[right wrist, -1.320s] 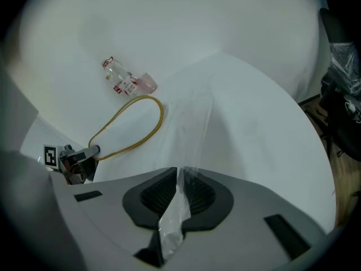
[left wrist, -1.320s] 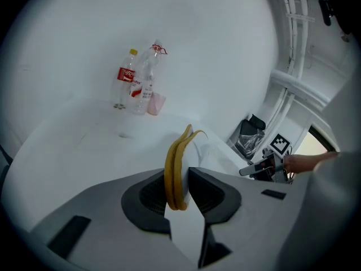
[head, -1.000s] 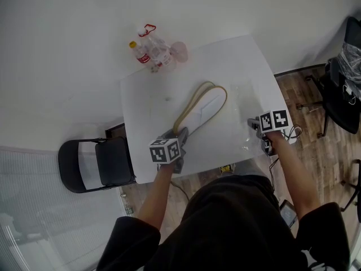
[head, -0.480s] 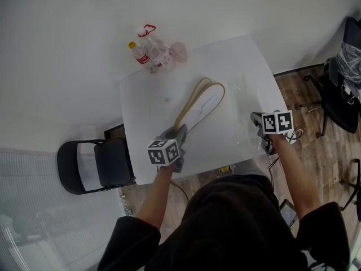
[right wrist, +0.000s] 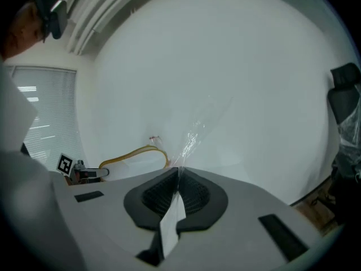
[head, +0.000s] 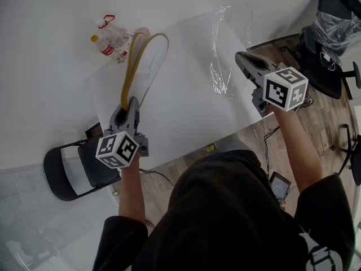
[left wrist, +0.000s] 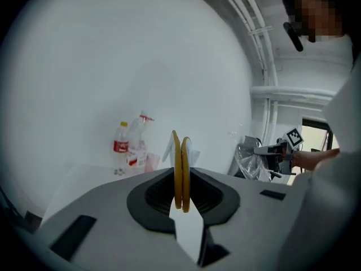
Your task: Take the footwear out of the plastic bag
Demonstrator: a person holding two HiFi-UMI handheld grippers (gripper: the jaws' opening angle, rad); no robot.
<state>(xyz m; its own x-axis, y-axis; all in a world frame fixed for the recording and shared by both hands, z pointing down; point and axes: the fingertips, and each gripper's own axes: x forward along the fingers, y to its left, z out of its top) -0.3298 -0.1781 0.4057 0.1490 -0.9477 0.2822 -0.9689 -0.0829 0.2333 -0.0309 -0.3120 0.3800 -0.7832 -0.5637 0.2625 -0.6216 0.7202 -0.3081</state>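
Note:
A white slipper (head: 148,55) with a yellow rim hangs clear of the bag, over the white table's (head: 186,117) far left. My left gripper (head: 131,102) grips its heel end; the jaws are still closing, and the two yellow rim edges (left wrist: 181,168) are pinched between the pads. My right gripper (head: 242,58) is shut on a corner of the clear plastic bag (head: 220,66), which it holds above the table's right side. The bag film (right wrist: 194,137) runs up from the right jaws. The bag looks empty.
Plastic bottles (head: 110,35) stand at the table's far left corner. A black folding chair (head: 67,174) sits at the left below the table edge. An office chair with wrapped plastic (head: 330,35) stands on the wooden floor at the right.
The slipper was lying on the table in the bag. Both grippers have risen and drawn apart: the slipper went left with the left gripper, the bag right with the right gripper, which has shut.

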